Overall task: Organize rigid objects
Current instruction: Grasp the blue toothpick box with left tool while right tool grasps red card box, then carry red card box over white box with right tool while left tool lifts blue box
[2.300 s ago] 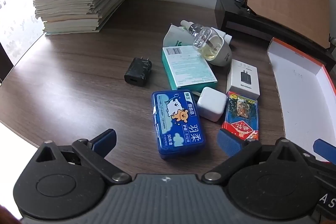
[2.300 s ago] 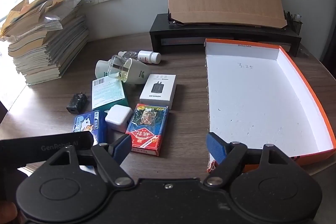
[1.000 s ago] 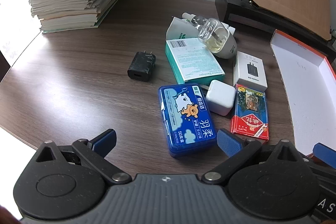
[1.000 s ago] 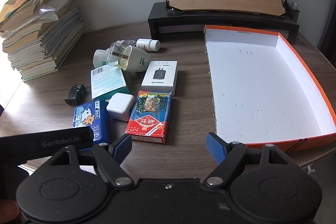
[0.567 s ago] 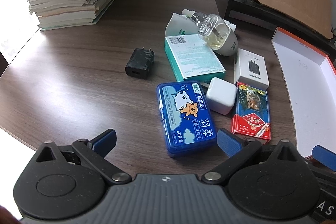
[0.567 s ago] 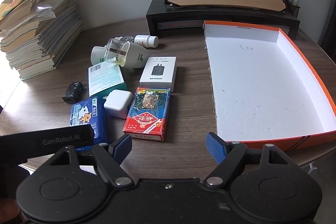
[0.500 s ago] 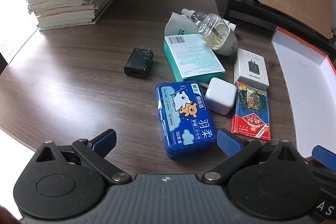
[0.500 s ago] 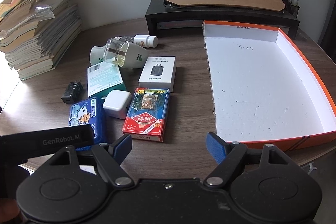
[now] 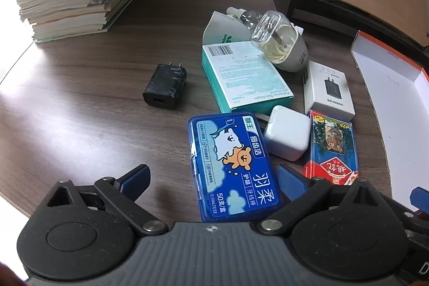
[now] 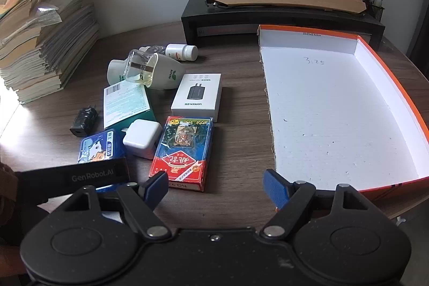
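Observation:
A blue floss-pick case (image 9: pixel 232 168) lies between the open jaws of my left gripper (image 9: pixel 214 178), nearest to me. Beside it are a white charger cube (image 9: pixel 287 133), a red card deck (image 9: pixel 332 148), a white charger box (image 9: pixel 328 91), a teal box (image 9: pixel 245 75), a black charger (image 9: pixel 165 86) and a cream plug-in diffuser (image 9: pixel 281 44). My right gripper (image 10: pixel 215 190) is open and empty, just in front of the card deck (image 10: pixel 183 152). The orange tray with a white inside (image 10: pixel 321 109) lies to its right and holds nothing.
A tall stack of books and papers (image 10: pixel 40 50) stands at the back left. A black stand (image 10: pixel 268 18) with a wooden board is at the back. A small white pill bottle (image 10: pixel 181 51) lies behind the diffuser. The table edge is near me.
Both grippers have moved forward and lower toward the cluster of objects. The blue case now sits between the left jaws. Nothing has been taken hold of.

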### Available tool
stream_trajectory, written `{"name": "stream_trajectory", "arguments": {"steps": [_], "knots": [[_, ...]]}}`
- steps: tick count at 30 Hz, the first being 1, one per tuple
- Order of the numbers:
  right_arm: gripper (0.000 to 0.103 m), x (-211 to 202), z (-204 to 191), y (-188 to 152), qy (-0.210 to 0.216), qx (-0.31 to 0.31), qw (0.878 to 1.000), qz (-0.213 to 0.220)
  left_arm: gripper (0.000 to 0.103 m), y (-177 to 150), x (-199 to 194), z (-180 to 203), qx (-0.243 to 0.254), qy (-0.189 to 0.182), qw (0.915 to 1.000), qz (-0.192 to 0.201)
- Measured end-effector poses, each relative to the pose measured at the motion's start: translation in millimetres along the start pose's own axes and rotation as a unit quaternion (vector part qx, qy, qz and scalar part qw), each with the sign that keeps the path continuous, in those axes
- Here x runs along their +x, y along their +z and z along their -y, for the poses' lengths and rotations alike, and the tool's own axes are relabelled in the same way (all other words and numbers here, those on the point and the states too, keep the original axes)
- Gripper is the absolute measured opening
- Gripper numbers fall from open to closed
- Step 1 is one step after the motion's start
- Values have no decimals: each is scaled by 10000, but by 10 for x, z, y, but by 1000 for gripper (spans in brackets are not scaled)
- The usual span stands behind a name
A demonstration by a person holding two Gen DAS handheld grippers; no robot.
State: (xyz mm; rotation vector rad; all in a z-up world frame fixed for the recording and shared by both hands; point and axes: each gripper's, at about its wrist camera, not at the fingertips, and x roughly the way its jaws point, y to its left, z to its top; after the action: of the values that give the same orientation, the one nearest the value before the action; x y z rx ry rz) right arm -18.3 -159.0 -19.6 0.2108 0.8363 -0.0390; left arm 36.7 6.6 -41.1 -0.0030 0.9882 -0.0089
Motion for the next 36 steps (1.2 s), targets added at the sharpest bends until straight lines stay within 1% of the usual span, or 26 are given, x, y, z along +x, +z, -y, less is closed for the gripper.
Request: {"name": "stream_trajectory", "arguments": {"steps": [1, 2, 3, 6, 7, 10, 12, 15, 19, 20, 22, 23, 24, 28, 32, 36], "knots": [[92, 19, -1, 8, -5, -1, 10000, -14, 94, -1, 24, -18, 19, -29, 10000, -2], [92, 41, -5, 21, 5, 1, 10000, -33, 91, -5, 43, -42, 16, -35, 10000, -3], [92, 63, -10, 35, 31, 4, 10000, -61, 83, -6, 63, -73, 1, -45, 10000, -8], [92, 146, -49, 77, 122, 9, 9998, -133, 72, -10, 58, -133, 65, -66, 9999, 80], [92, 188, -76, 92, 162, -17, 9997, -189, 64, -3, 50, -151, 78, -77, 9999, 122], [92, 314, -171, 132, 279, -137, 9991, -292, 63, 9, 35, -226, 59, -162, 9996, 217], [92, 396, -240, 151, 277, -227, 9988, -325, 63, 13, 28, -264, 93, -149, 9995, 274], [91, 555, -323, 177, 192, -303, 9985, -409, 63, 23, 16, -333, 40, -168, 9994, 308], [90, 740, -321, 199, -18, -290, 9981, -541, 63, 32, -10, -399, 17, -218, 9993, 314], [87, 756, -330, 201, -104, -341, 9981, -502, 63, 32, -18, -397, 44, -220, 9992, 344], [75, 780, -347, 211, -171, -482, 9977, -443, 63, 29, -17, -393, 78, -247, 9991, 347], [72, 784, -358, 221, -190, -538, 9976, -403, 63, 30, -14, -392, 73, -269, 9990, 342], [72, 795, -360, 232, -215, -565, 9973, -419, 63, 30, -16, -391, 48, -314, 9989, 340], [71, 763, -319, 248, -233, -518, 9975, -419, 63, 52, -59, -367, 38, -409, 9984, 389], [71, 615, -260, 291, -169, -423, 9981, -408, 63, 87, -142, -298, 26, -505, 9977, 448], [71, 377, -181, 391, -170, -373, 9990, -205, 63, 127, -241, -177, 59, -574, 9968, 551]]}}
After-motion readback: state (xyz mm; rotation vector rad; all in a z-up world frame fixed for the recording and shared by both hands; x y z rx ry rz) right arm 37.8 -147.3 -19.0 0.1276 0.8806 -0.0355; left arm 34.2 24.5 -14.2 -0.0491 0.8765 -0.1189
